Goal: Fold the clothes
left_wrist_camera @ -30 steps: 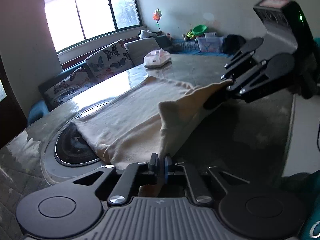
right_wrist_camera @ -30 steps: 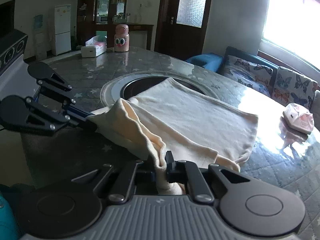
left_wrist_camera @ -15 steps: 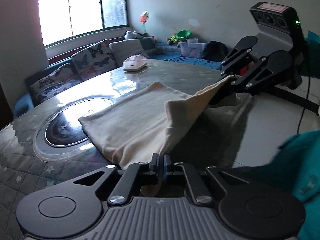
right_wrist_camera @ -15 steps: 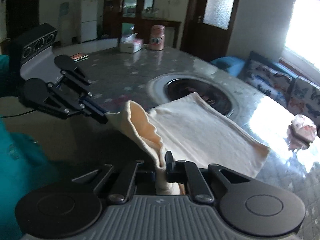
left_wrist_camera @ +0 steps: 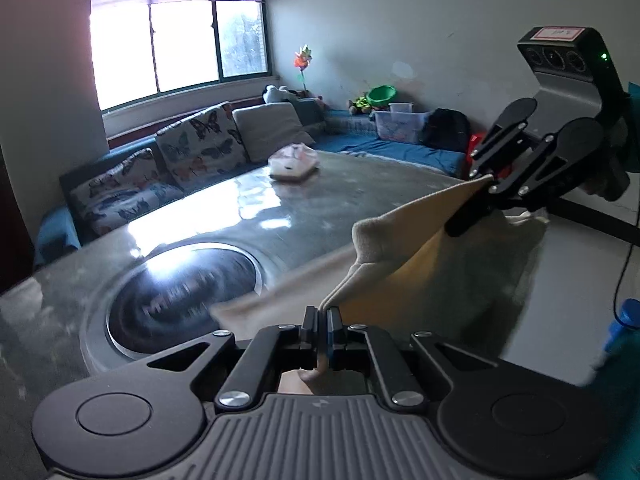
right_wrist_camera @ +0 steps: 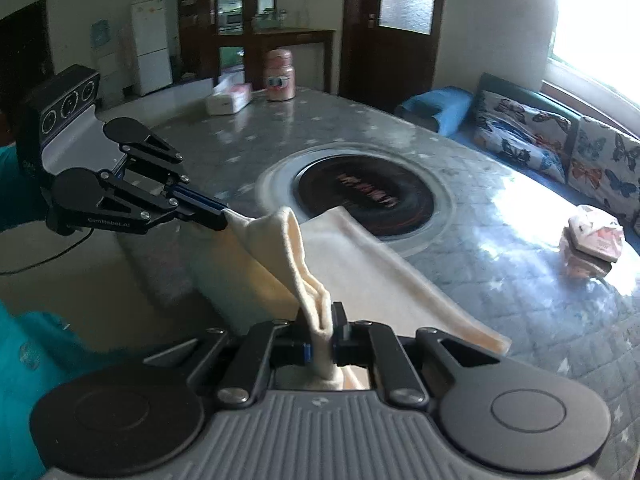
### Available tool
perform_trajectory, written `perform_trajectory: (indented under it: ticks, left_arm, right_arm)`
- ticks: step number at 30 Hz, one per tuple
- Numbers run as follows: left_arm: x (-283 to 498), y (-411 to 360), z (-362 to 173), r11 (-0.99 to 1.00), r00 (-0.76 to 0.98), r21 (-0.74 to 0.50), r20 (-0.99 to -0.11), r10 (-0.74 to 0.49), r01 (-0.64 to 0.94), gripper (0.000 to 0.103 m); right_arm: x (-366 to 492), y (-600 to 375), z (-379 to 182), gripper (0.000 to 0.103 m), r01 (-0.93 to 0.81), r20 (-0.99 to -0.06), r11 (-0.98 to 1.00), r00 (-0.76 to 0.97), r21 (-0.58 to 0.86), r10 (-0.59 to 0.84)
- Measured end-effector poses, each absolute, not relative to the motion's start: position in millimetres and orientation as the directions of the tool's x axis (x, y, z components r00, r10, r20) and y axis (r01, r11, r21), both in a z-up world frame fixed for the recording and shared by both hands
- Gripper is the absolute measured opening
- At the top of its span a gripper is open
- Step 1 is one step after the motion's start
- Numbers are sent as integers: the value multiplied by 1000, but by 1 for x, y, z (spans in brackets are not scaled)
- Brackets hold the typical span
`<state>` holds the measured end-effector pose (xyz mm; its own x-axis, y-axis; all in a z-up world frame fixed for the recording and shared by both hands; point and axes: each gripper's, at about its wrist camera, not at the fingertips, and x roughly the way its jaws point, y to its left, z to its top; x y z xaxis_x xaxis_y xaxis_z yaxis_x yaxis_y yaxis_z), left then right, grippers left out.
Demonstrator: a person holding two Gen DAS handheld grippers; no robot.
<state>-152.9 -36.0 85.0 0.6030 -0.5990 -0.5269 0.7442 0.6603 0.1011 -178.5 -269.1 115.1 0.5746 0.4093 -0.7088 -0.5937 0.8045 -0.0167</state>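
Cloth (right_wrist_camera: 360, 268) is cream, pinched at two spots on its near edge and raised off the table (right_wrist_camera: 500, 208). Far part trails on the tabletop, one corner just over the rim of the dark round inset (right_wrist_camera: 368, 196) at table centre.

Left gripper (left_wrist_camera: 323, 316): jaws together, clamped on a thin bit of cloth edge. Right gripper (right_wrist_camera: 322, 334): clamped on a thicker bunch, several layers between the pads. Cloth sags in a loose ridge between the two.

Step in hand, as I read it: lift the near edge and carry it over toward the far edge for a fold.

How to do it well:
- Keep both grips tight; left has little fabric in it and could slip under a tug.
- Spread the grippers sideways first to take out the sag, otherwise the fold lands creased.
- Hold both at the same height so the edge stays straight.
- Move slowly across; far part is free on a glossy top and may slide instead of staying put.
- Lay it down edge on edge, clear of the tissue pack (right_wrist_camera: 592, 240) at the right side of the table.
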Motion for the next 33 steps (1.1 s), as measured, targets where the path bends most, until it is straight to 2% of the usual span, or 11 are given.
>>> perform_trajectory:
  ticks: [8, 12, 13, 16, 20, 24, 25, 26, 27, 28, 33]
  left_arm:
    - [-51, -80, 47, 724, 655, 139, -564, -502, 675, 5]
    - [-28, -89, 21, 777, 659, 81, -589, -468, 624, 8]
    - [-25, -89, 18, 788, 665, 76, -590, -458, 611, 10]
    - [-22, -86, 14, 816, 689, 82, -588, -424, 572, 10]
    - [-23, -76, 18, 853, 721, 83, -579, -380, 515, 12]
    - [-41, -69, 31, 856, 712, 13, -562, -421, 517, 25]
    - [-47, -69, 34, 853, 702, -13, -562, -438, 522, 37]
    - [-52, -70, 35, 850, 690, -41, -564, -453, 525, 44]
    - [-58, -71, 37, 847, 679, -69, -565, -469, 528, 60]
    - [-63, -74, 37, 842, 666, -93, -567, -484, 532, 63]
    - [-86, -92, 35, 812, 624, -128, -576, -528, 570, 68]
  right_arm:
    - [-83, -281, 74, 8, -500, -728, 866, 602, -24, 328]
    - [-56, -292, 30, 9, -415, -729, 910, 615, 24, 300]
    - [-56, -293, 23, 16, -391, -723, 920, 628, 25, 287]
    - [-62, -300, 16, 27, -327, -689, 944, 676, 39, 262]
    - [-84, -315, 24, 27, -233, -627, 968, 742, 88, 236]
    - [-113, -333, 28, 27, -154, -599, 983, 779, 104, 185]
    - [-119, -337, 28, 27, -138, -602, 986, 781, 94, 166]
    - [-125, -340, 27, 27, -121, -605, 989, 783, 84, 147]
    - [-128, -344, 25, 27, -108, -608, 990, 782, 85, 138]
    - [-130, -347, 23, 27, -97, -612, 991, 779, 92, 133]
    - [-136, -353, 12, 27, -56, -623, 993, 775, 102, 108]
